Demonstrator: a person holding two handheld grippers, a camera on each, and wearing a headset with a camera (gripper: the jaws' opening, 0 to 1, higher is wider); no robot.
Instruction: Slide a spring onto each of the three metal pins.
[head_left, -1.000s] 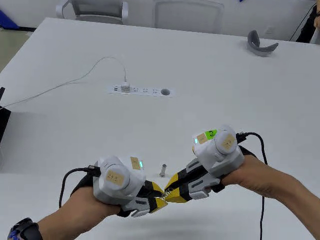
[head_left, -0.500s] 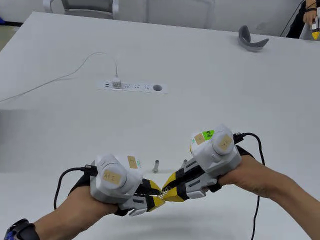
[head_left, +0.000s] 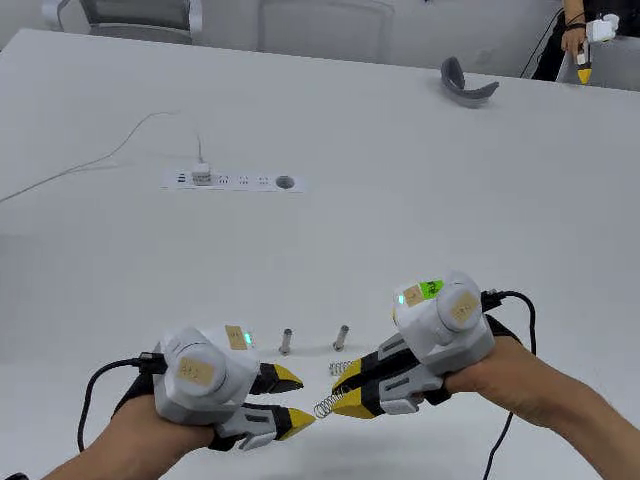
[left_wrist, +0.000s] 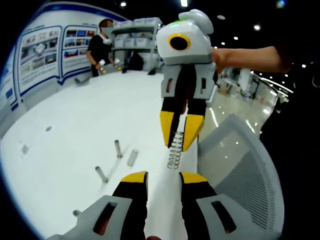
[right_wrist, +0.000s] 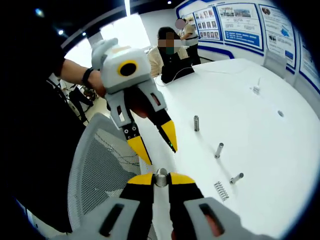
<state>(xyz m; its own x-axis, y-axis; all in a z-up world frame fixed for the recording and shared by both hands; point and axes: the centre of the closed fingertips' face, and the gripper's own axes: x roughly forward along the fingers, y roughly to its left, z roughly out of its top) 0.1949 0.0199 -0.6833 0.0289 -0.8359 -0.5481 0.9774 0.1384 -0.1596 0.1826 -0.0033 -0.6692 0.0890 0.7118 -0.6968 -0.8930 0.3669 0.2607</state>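
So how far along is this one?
Possibly one done: the far pin looks coiled, though it's small. In hand: the right gripper pinches a spring; the left gripper is open. Left: two bare pins, with a loose spring lying beside them.

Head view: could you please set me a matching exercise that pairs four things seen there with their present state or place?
Things:
1. left gripper
2. right gripper
3. loose spring
4. power strip

States:
A. lies beside the pins
B. open, gripping nothing
C. has a white plug in it
D. shut on the held spring

Pairs: 1-B; 2-D; 3-A; 4-C
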